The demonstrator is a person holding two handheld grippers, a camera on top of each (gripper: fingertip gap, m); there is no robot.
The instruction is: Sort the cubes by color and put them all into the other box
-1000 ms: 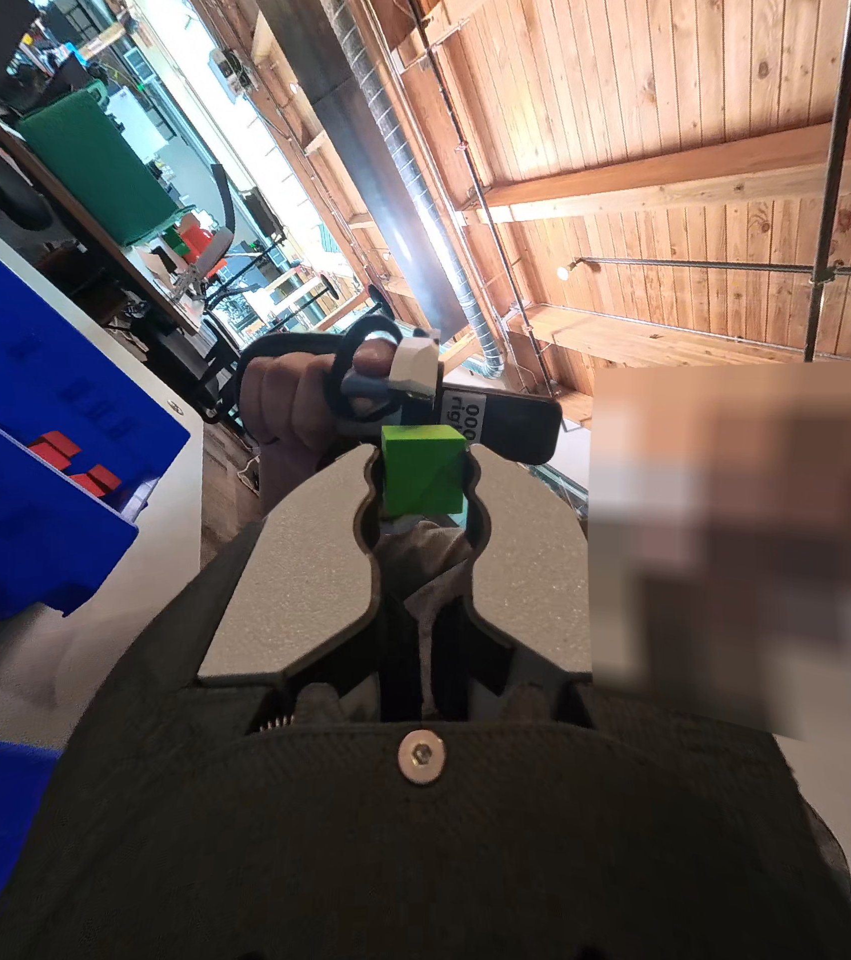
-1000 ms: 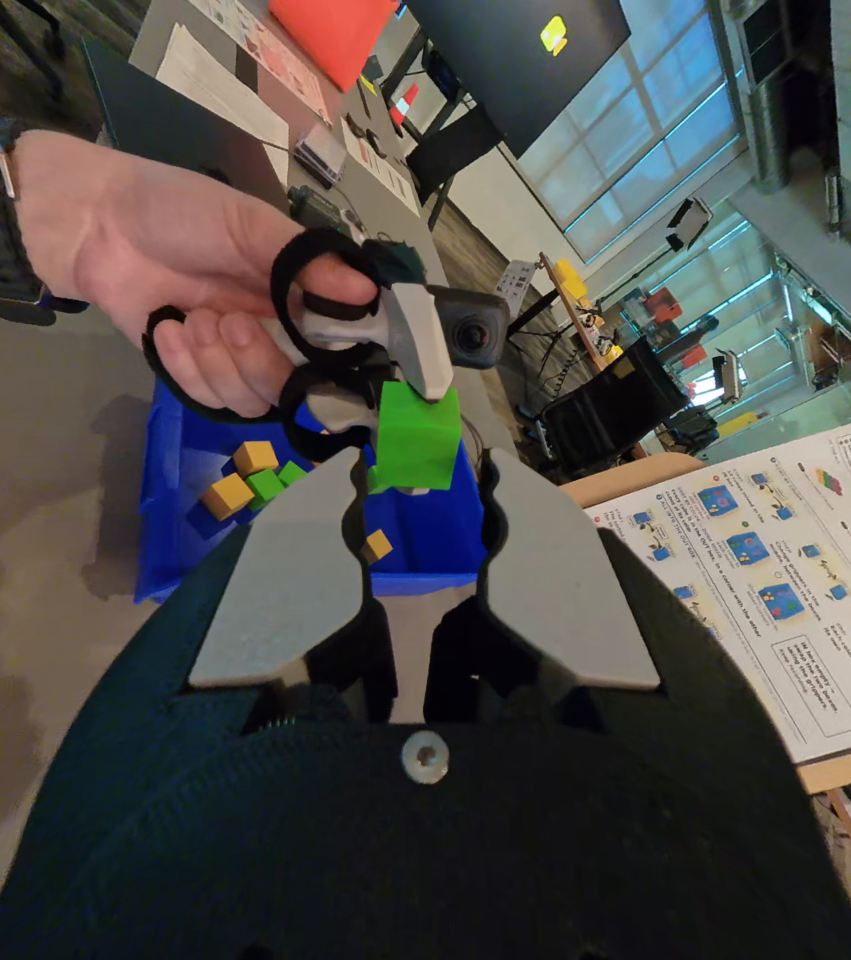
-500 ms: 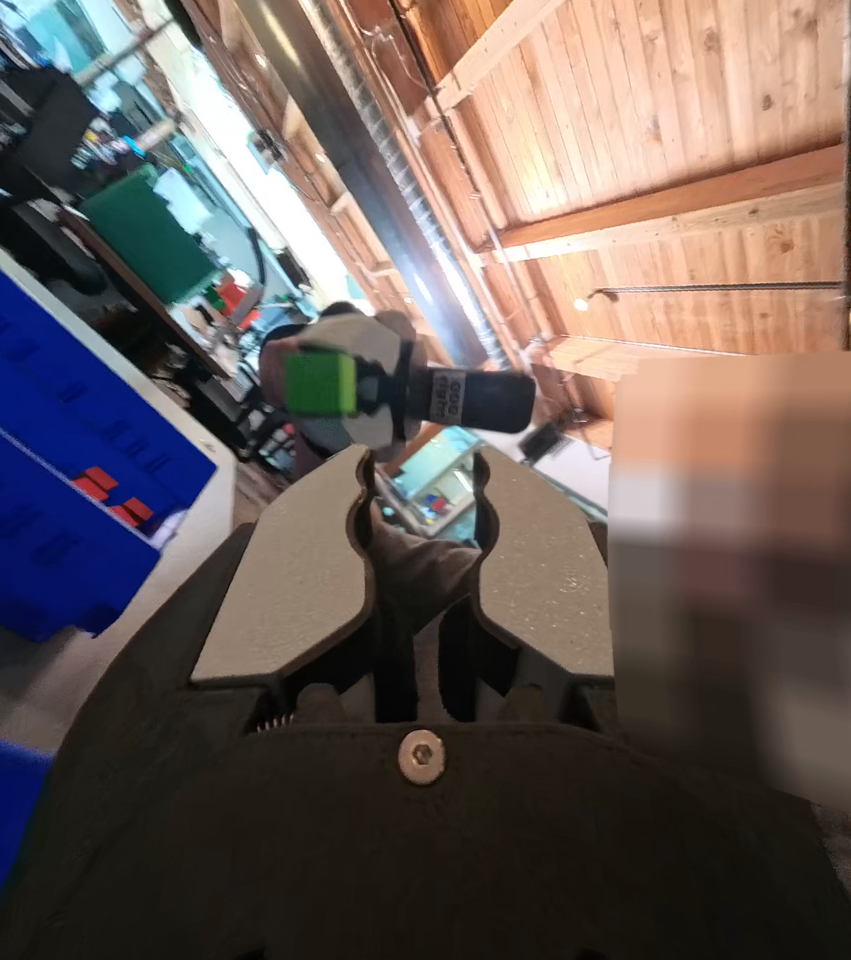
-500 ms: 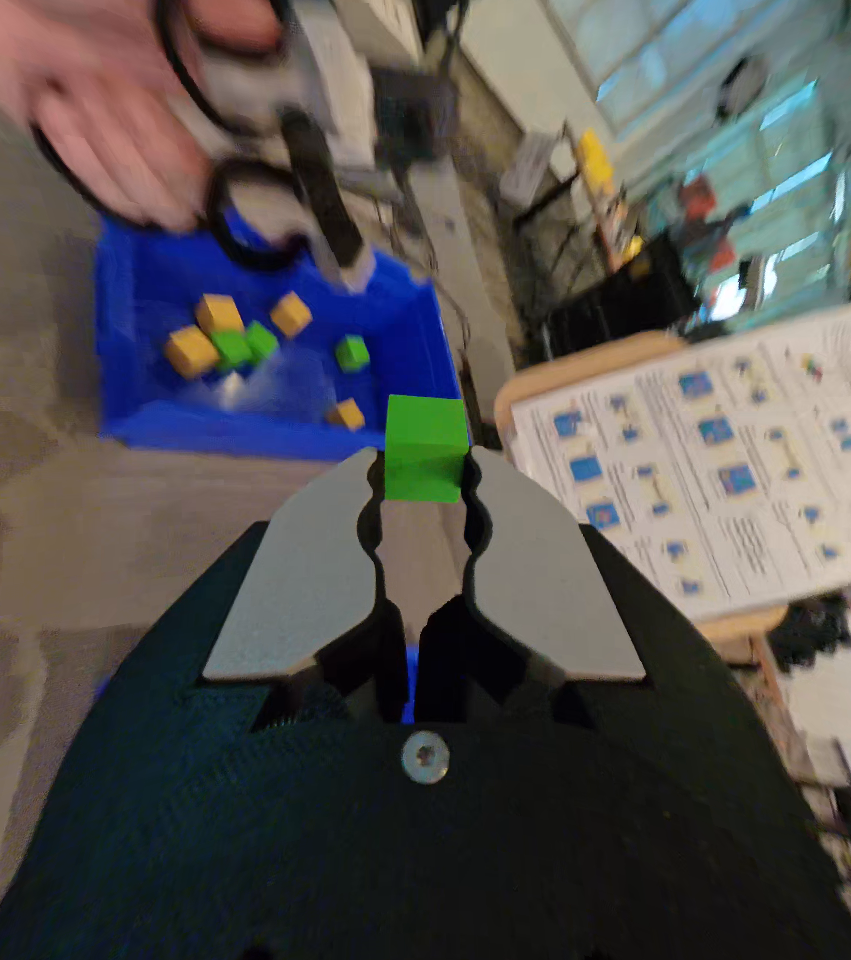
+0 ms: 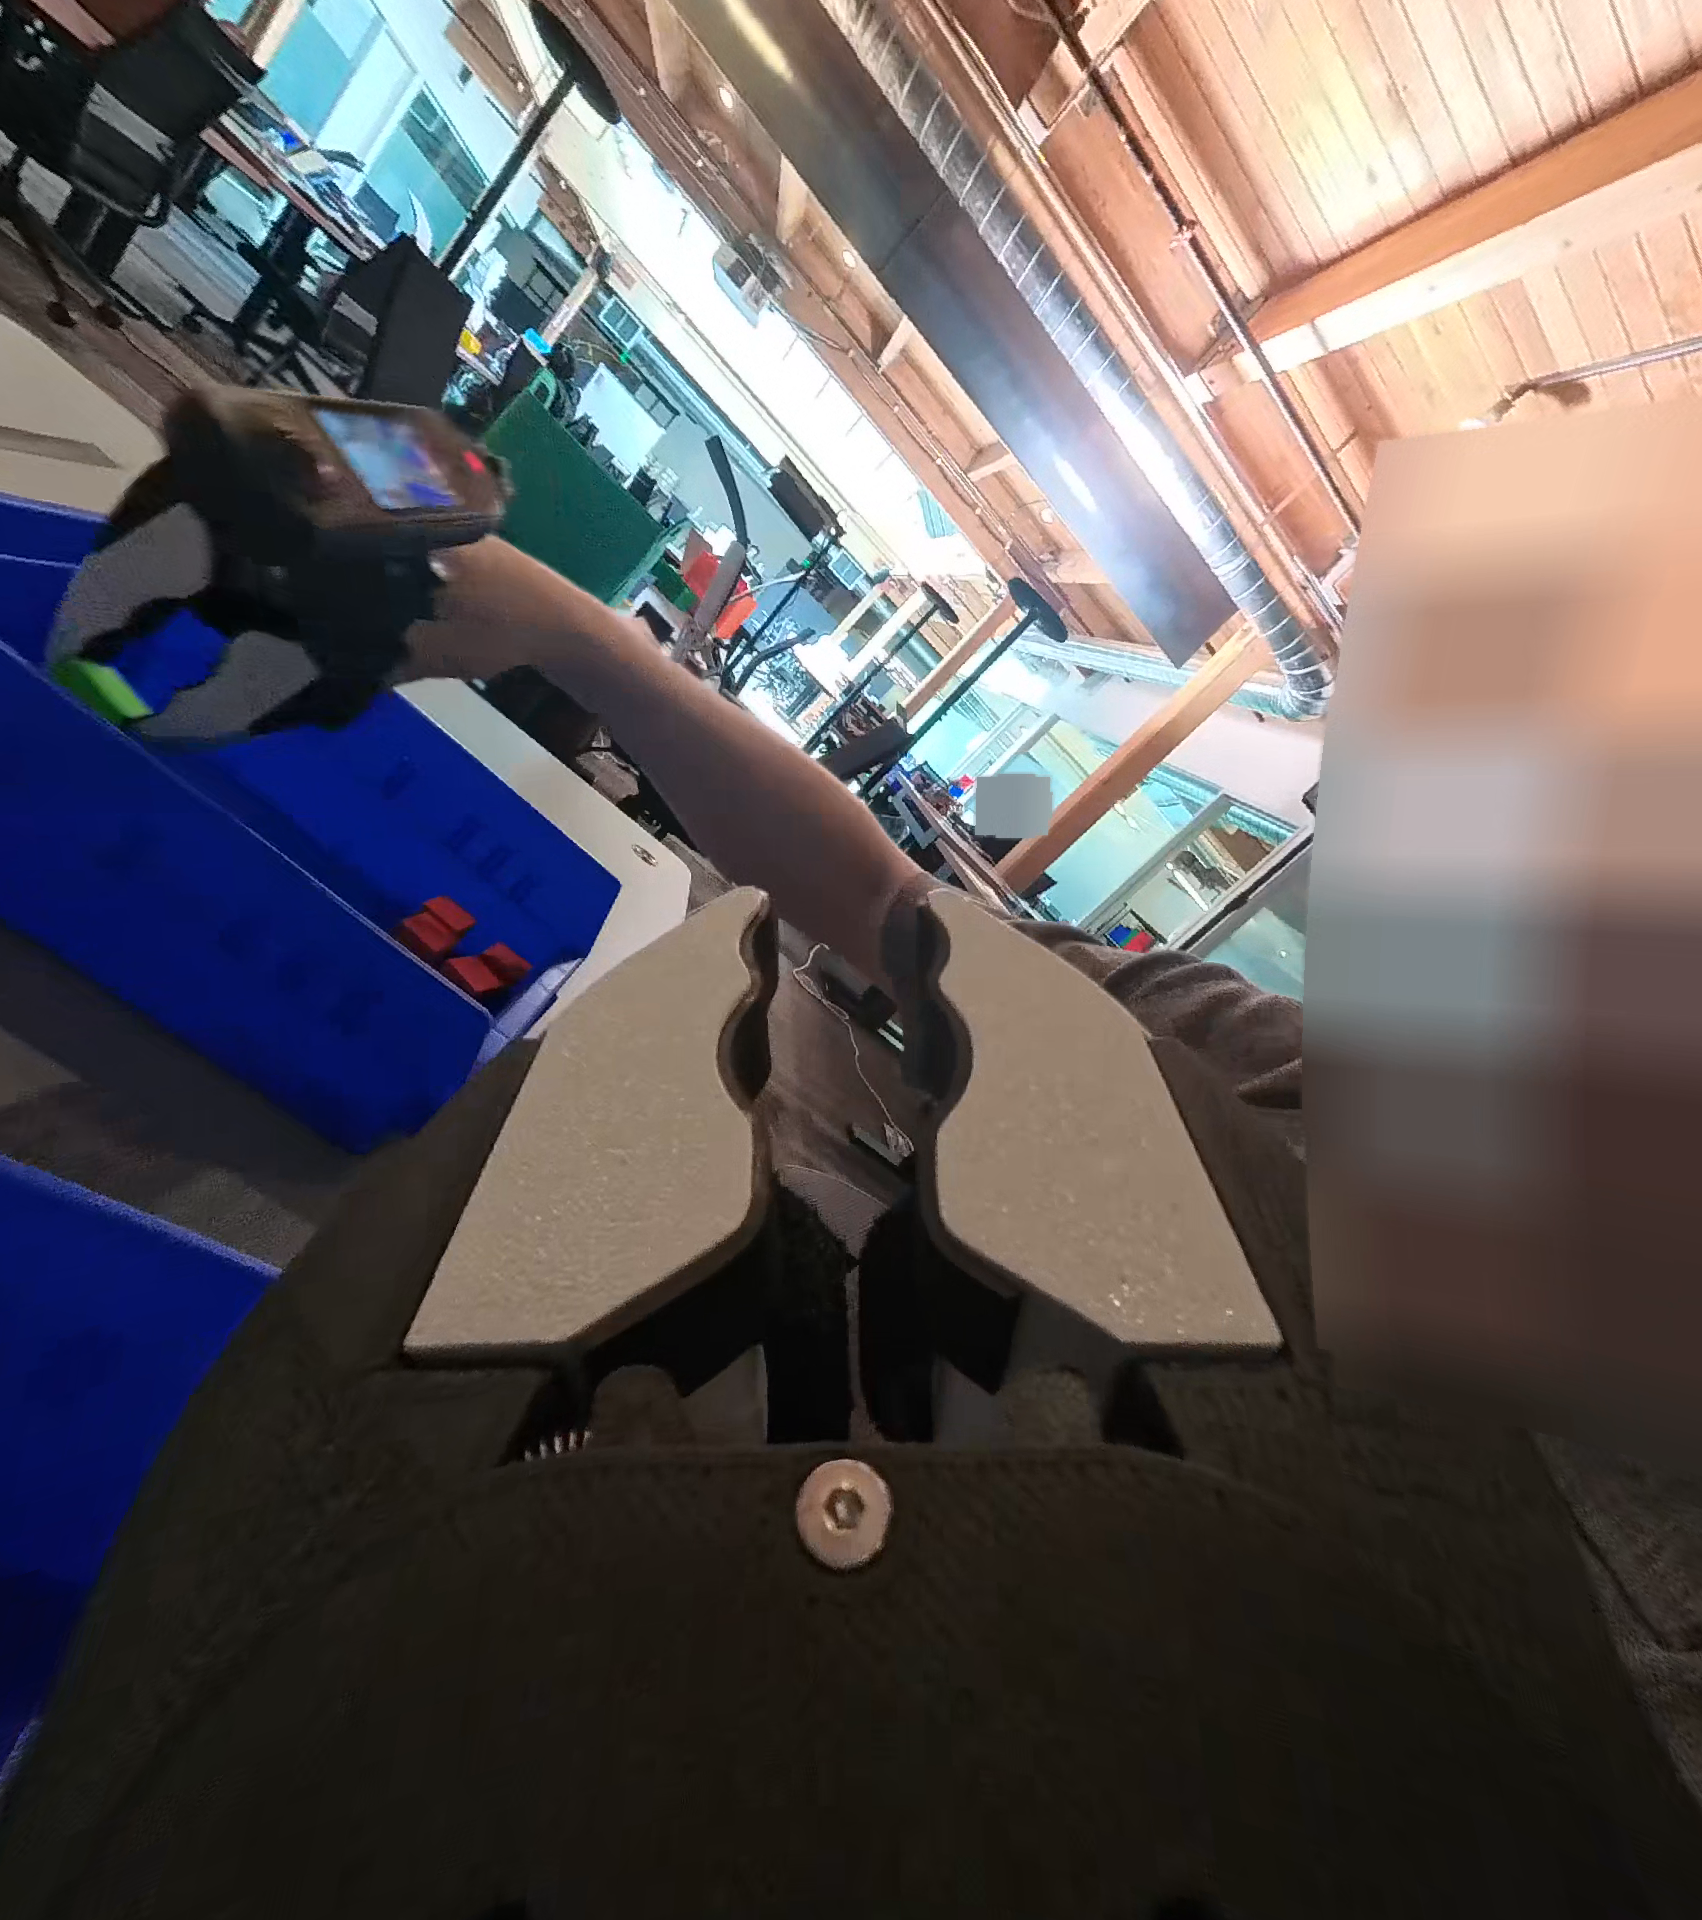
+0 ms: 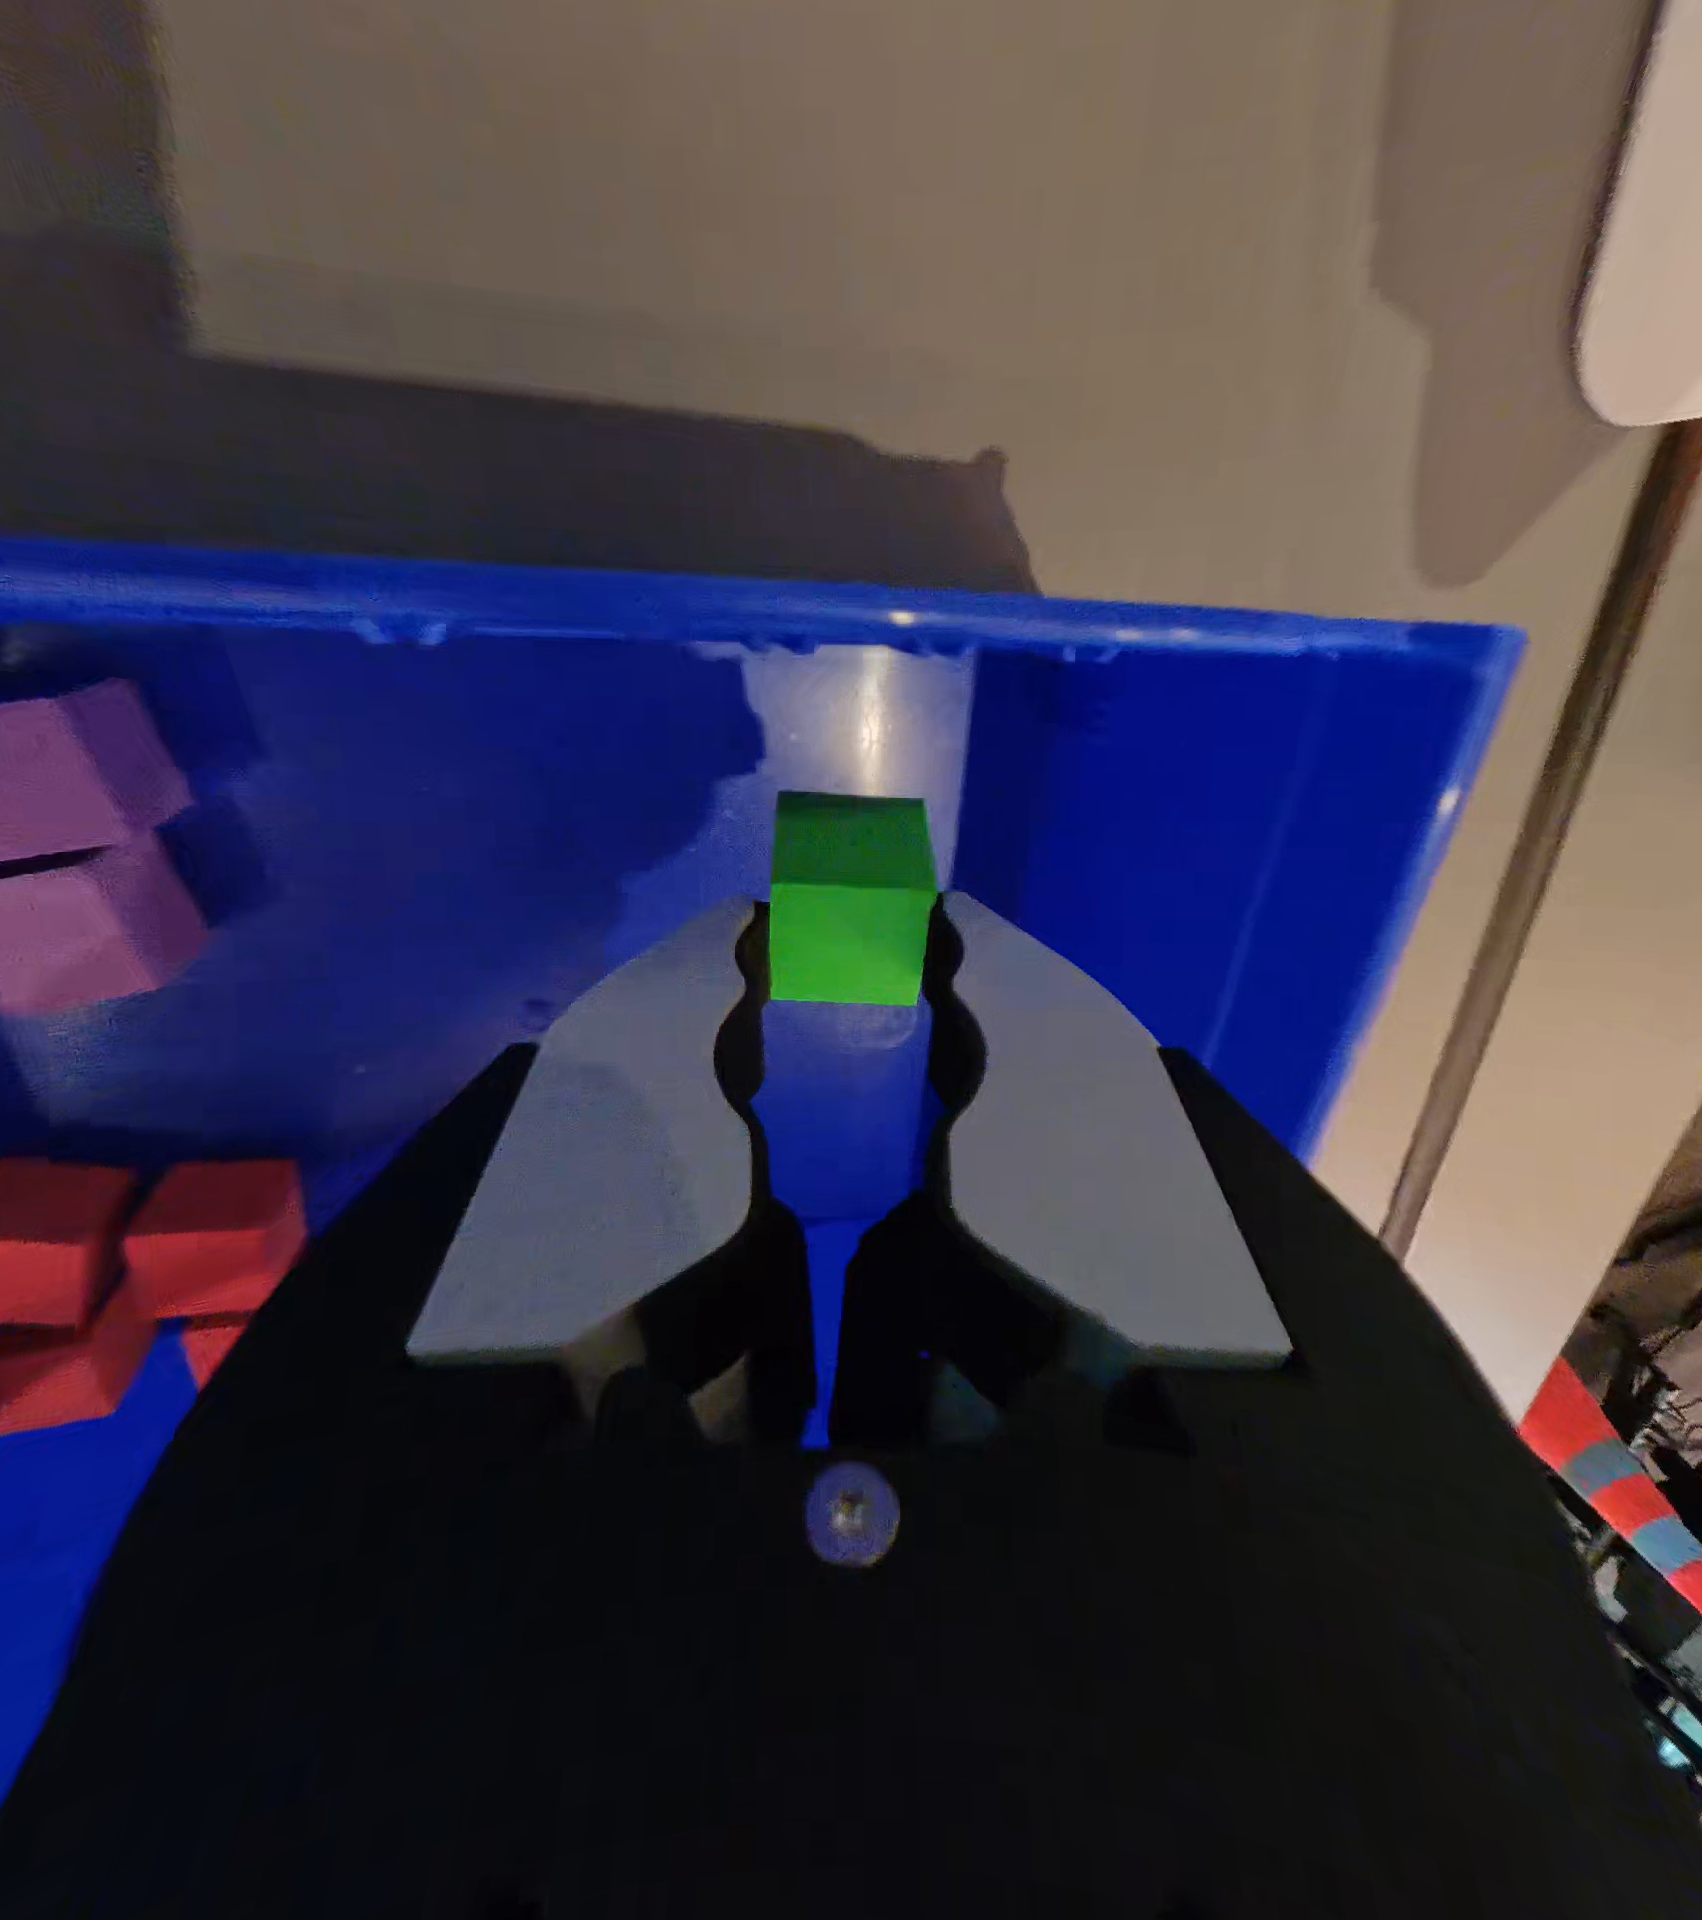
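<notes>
the right gripper clamps a green cube over the blue bin's right corner, while the left gripper gapes narrowly, empty.

Bare floor of the bin lies under and right of the cube. Purple blocks and red blocks crowd its left side.

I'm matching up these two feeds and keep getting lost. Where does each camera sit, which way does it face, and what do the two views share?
Left wrist view: sits on the left gripper, tilted up toward the wooden ceiling; its own open fingers and the person's forearm show.
Right wrist view: sits on the right gripper, looking down into a blue bin; its fingers grip a green cube.
Shared: the right gripper, green cube, red blocks.
</notes>
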